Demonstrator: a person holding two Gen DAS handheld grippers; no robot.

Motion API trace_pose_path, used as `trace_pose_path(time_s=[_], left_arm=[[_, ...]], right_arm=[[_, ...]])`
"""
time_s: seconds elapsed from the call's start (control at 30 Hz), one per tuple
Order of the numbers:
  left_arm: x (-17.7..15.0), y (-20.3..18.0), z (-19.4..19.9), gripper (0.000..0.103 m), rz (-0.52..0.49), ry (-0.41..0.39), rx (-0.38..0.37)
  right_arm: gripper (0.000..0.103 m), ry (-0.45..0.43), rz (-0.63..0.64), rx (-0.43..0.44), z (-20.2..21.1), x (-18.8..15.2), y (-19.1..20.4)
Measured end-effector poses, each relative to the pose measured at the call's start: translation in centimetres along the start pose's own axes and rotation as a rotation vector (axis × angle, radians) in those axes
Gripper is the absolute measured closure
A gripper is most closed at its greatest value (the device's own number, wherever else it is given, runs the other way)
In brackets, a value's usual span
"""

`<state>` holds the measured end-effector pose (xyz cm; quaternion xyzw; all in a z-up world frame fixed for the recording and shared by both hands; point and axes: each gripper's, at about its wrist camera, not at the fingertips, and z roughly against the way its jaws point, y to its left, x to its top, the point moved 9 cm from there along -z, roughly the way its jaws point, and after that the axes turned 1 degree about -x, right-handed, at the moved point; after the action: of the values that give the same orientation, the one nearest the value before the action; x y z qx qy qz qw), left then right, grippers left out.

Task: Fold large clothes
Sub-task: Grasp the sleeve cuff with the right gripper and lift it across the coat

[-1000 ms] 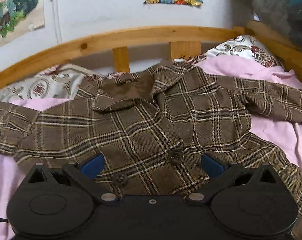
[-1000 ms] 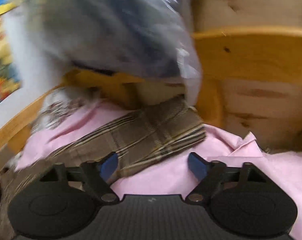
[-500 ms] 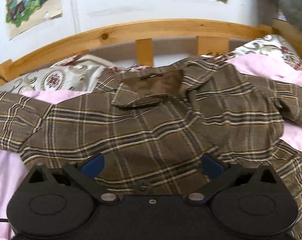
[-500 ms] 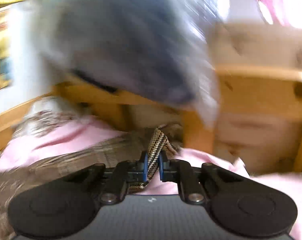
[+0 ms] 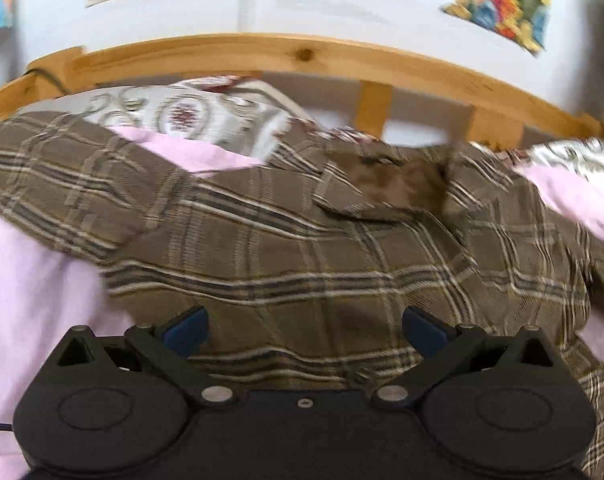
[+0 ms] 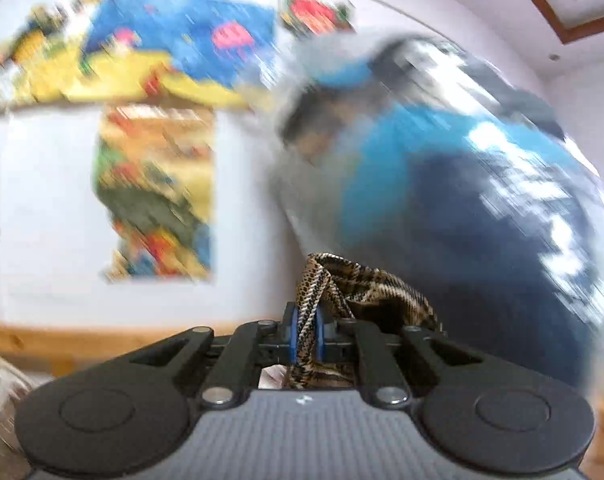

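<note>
A brown plaid jacket (image 5: 286, 248) lies spread front-up on a pink sheet (image 5: 34, 288), collar toward the headboard, its left sleeve (image 5: 50, 176) stretched to the left. My left gripper (image 5: 304, 326) is open and empty, low over the jacket's lower front. In the right wrist view my right gripper (image 6: 306, 334) is shut on a bunched piece of the plaid cloth (image 6: 350, 284) and holds it raised, facing the wall. That view is blurred by motion.
A curved wooden headboard rail (image 5: 302, 54) runs behind the bed, with patterned pillows (image 5: 190, 116) against it. Posters hang on the white wall (image 6: 46, 208). A large blurred blue and dark bundle (image 6: 462, 200) fills the right of the right wrist view.
My right gripper closed on the sleeve end and lifted it from the bed, swinging up toward the wall. My left gripper drifted left over the jacket, still open.
</note>
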<state>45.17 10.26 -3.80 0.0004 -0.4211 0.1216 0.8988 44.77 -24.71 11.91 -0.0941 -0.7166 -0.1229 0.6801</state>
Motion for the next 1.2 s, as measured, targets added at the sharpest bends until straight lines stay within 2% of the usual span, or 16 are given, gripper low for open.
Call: trace_pose_path(time_s=[0.1,0.23,0.4,0.5,0.57,0.73,0.8,0.83,0.87,0.97,1.07,1.2], left_arm=[[1.3,2.7,1.4,0.001,0.044,-0.016,0.032],[2.5,7.0,4.1,0.001,0.120,-0.055,0.092],[2.5,11.4,6.8,0.001,0.193,-0.092,0.152],[2.1,13.6,7.8,0.000,0.230,-0.102,0.188],[1.8,14.8,8.1,0.000,0.250,-0.108,0.208],[1.1,16.6,7.6,0.000,0.289,-0.103,0.221],[1.0,16.5,7.2,0.001,0.288,-0.101,0.212],[1.0,16.2,7.0,0.001,0.282,-0.105,0.203],[0.9,15.9,6.9,0.000,0.275,-0.112,0.193],[0.9,14.5,6.4,0.001,0.248,-0.132,0.141],[0.7,13.1,5.8,0.001,0.225,-0.138,0.080],[-0.4,10.6,5.1,0.001,0.187,-0.109,-0.018]], right_arm=[[0.093,-0.058,-0.017,0.163,-0.3,2.8,4.4],[0.093,-0.104,0.006,0.466,0.8,4.4,13.4],[0.093,-0.049,0.105,0.785,3.8,0.9,24.0],[0.093,0.018,0.170,0.901,5.4,-2.8,28.3],[0.093,0.096,0.207,0.966,6.8,-6.1,30.9],[0.092,0.295,0.335,1.077,10.0,-14.6,35.2],[0.083,0.346,0.382,1.098,11.4,-17.3,35.6],[0.071,0.375,0.395,1.115,12.1,-18.4,35.6],[0.049,0.399,0.398,1.128,12.4,-19.0,35.2],[0.020,0.421,0.373,1.147,13.3,-19.1,33.2],[0.013,0.411,0.349,1.098,12.3,-17.9,30.8],[0.006,0.409,0.302,0.914,7.5,-15.7,25.7]])
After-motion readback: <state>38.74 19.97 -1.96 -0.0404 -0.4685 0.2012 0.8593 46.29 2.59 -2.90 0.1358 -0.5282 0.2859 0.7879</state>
